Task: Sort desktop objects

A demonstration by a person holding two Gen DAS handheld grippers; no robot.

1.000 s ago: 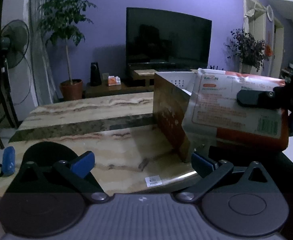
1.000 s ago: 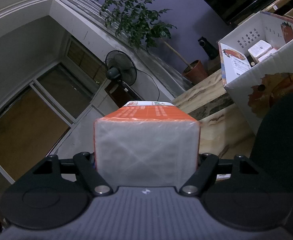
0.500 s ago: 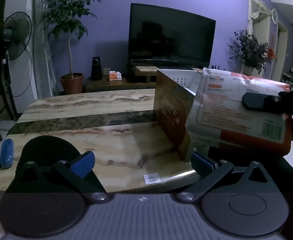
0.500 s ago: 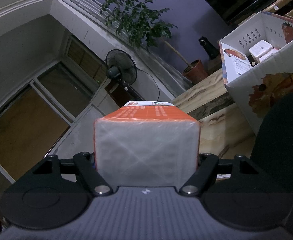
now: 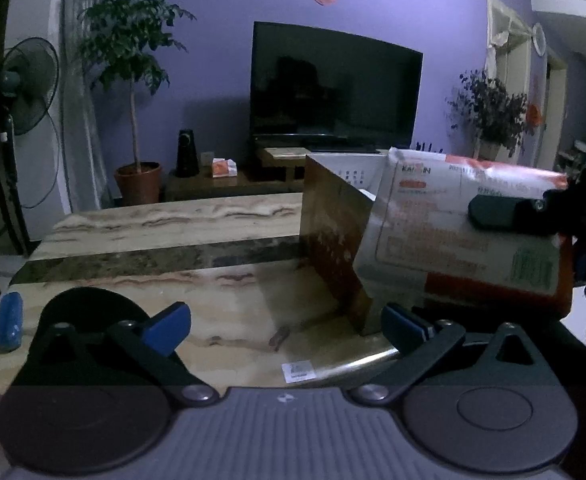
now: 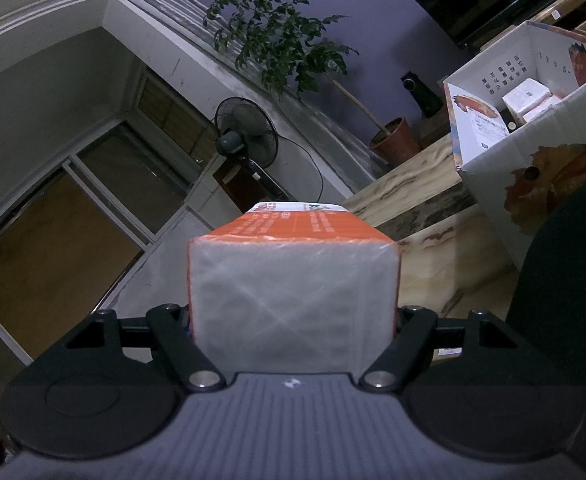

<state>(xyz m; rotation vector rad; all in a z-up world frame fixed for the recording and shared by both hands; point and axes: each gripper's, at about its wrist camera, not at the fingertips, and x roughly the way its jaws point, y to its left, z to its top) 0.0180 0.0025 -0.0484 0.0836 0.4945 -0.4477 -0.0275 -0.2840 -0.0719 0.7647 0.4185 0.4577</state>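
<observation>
An orange-and-white wrapped tissue pack (image 6: 293,292) fills the space between the fingers of my right gripper (image 6: 293,320), which is shut on it and holds it in the air. In the left wrist view the same pack (image 5: 453,240) hangs at the right, beside the open cardboard box (image 5: 329,240), with one black finger (image 5: 501,212) of the right gripper across its face. The box (image 6: 553,152) holds white packets (image 6: 527,98). My left gripper (image 5: 285,320) stands open over the marble table (image 5: 173,232), nothing between its blue pads.
A small blue object with a ring (image 5: 9,322) lies at the table's left edge. A white sticker (image 5: 299,371) marks the near edge. Beyond the table stand a TV (image 5: 333,88), a potted tree (image 5: 137,176) and a floor fan (image 5: 25,88).
</observation>
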